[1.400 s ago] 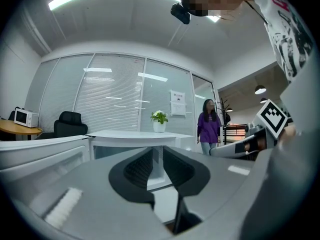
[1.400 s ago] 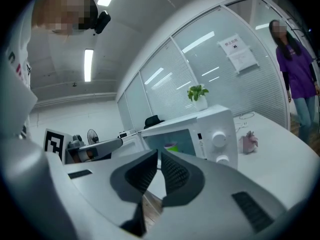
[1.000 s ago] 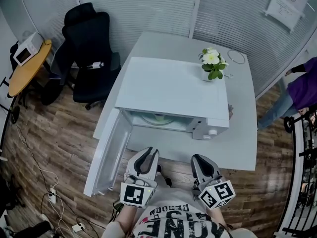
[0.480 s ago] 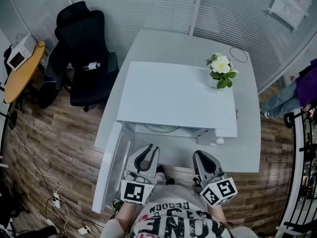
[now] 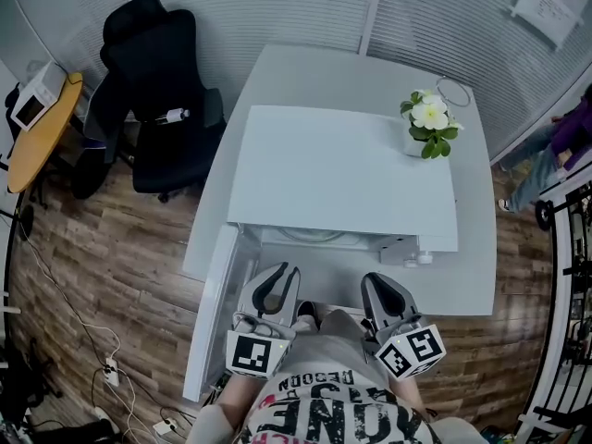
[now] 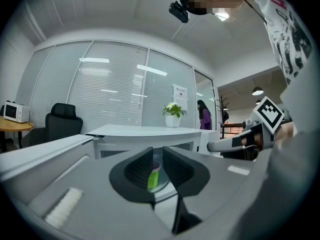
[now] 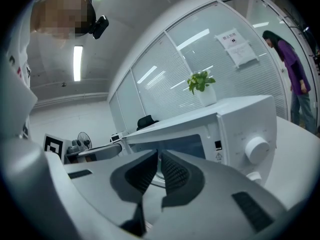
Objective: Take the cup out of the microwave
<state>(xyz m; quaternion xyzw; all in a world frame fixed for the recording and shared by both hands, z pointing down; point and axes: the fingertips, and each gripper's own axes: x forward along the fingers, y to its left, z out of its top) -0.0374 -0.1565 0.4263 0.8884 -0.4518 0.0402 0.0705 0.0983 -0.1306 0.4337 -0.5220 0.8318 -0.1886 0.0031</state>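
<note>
Both fingers of the left gripper (image 6: 157, 153) stand spread, framing the green cup (image 6: 152, 178) inside the open microwave (image 5: 342, 169) for a reach — right gripper (image 7: 158, 156) fingers barely parted, empty.

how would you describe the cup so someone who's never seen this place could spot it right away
Find the white microwave on the white table, its door swung open to the left. Inside the open cavity stands the cup, small and green. It is the only coloured thing in there; the only other green, the potted plant, is outside the microwave.
</note>
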